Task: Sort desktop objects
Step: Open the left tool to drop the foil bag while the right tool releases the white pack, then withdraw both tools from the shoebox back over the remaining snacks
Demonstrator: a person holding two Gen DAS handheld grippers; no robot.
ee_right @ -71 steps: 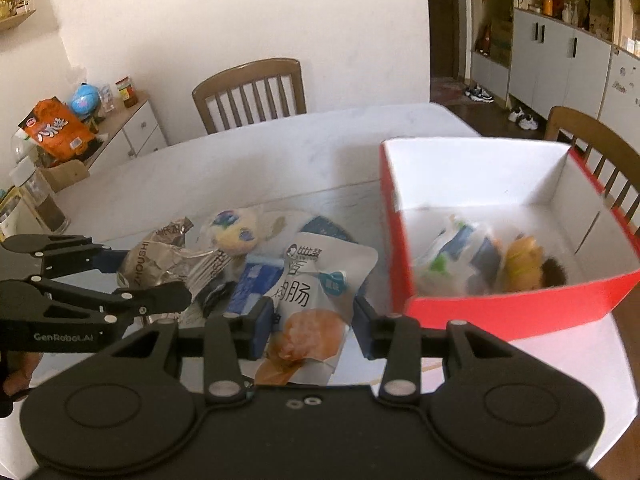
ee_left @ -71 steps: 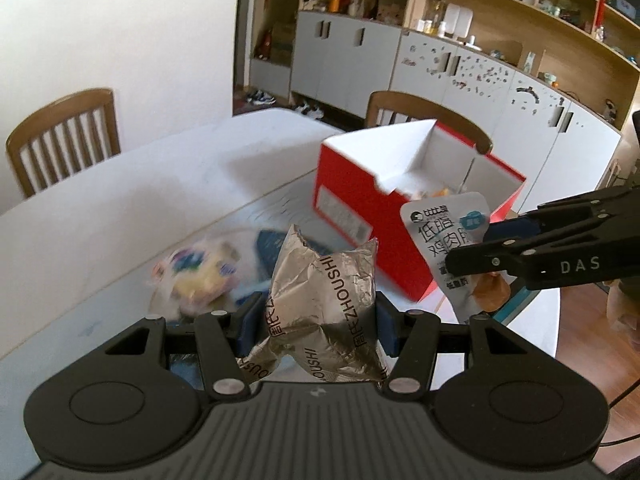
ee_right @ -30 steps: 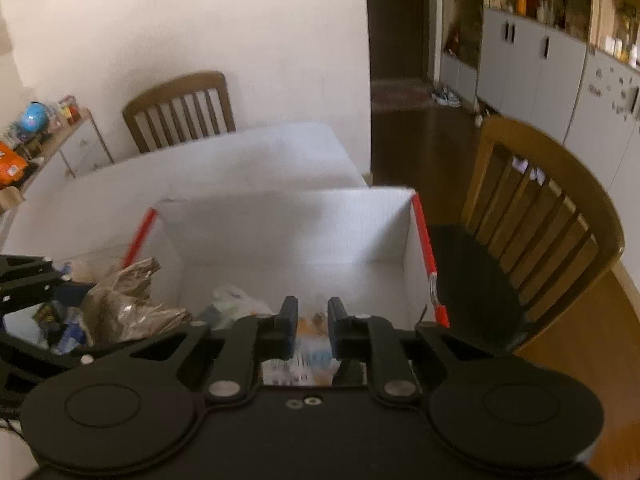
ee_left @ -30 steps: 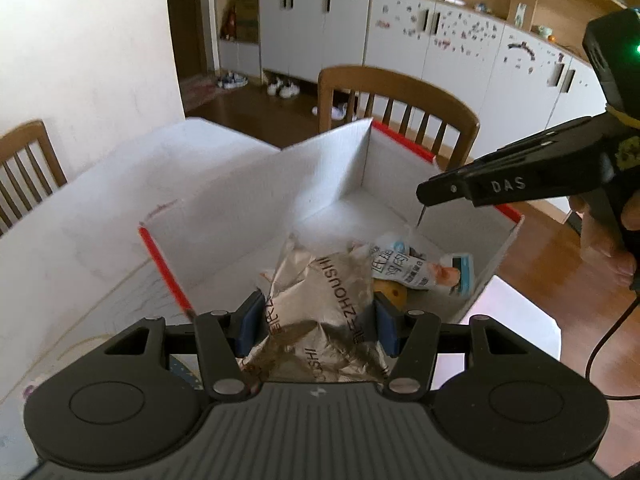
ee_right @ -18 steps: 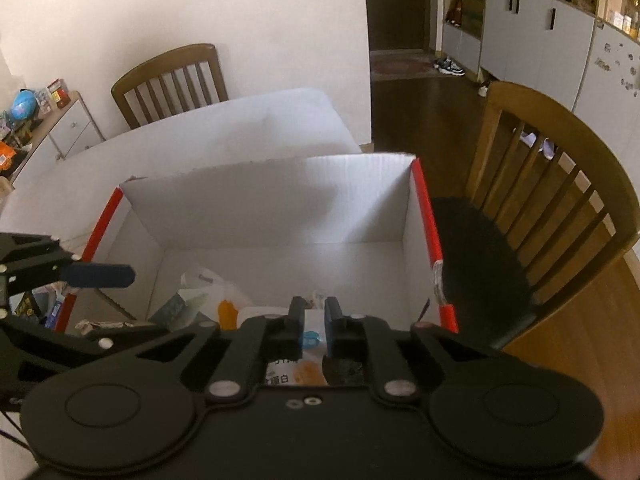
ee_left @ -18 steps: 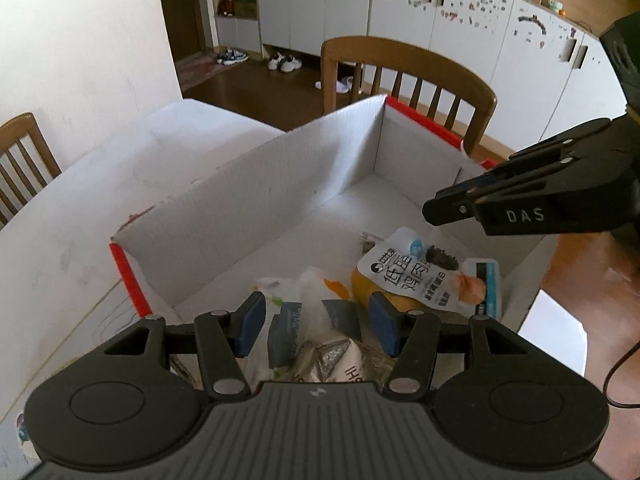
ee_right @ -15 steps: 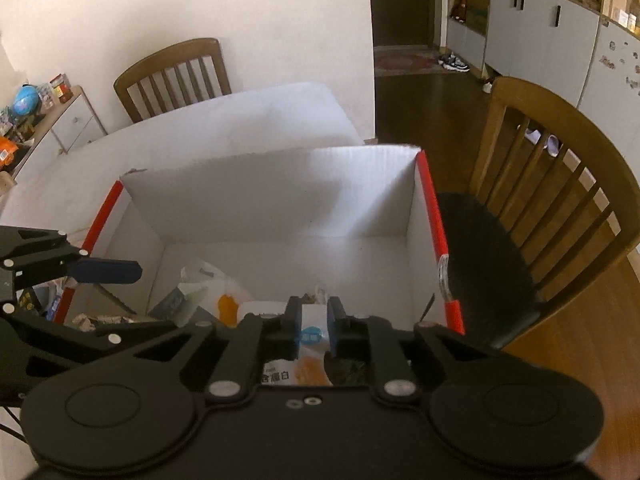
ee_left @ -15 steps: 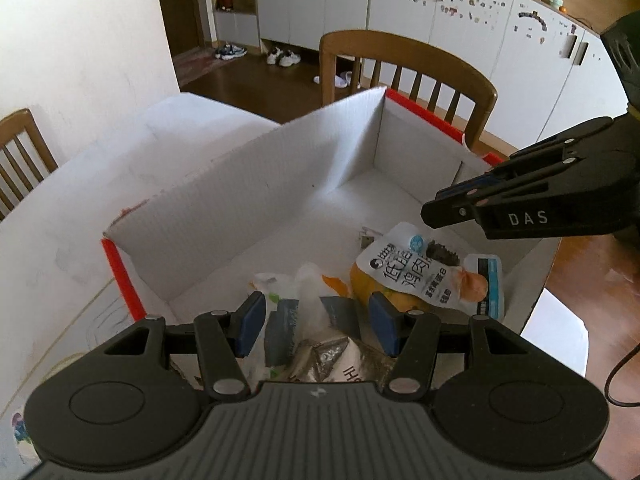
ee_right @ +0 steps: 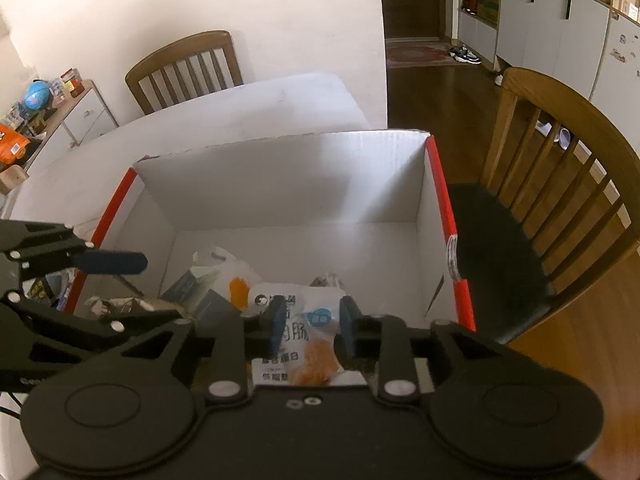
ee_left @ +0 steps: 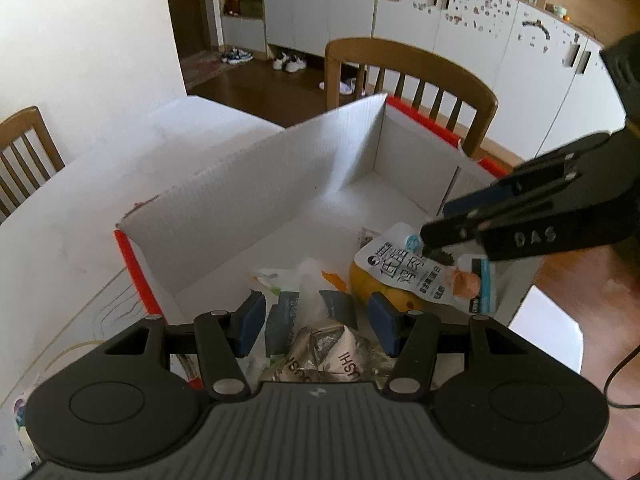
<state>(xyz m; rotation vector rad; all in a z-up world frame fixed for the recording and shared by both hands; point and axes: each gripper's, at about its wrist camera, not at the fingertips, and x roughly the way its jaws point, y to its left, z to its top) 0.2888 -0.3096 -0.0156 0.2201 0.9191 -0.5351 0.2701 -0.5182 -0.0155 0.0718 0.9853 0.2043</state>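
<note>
Now white sausage pouch [ee_right: 298, 334] lies flat in red-rimmed box [ee_right: 440, 184], blue badge.

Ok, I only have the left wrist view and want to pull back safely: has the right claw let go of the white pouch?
Observer: In the right wrist view the right claw has just been opening. Its pads stand apart and do not press the white pouch, which lies between them in the box.
Operator: Anything past the table's far corner?
Observer: A side cabinet by the wall, with a blue ball on top.
</note>
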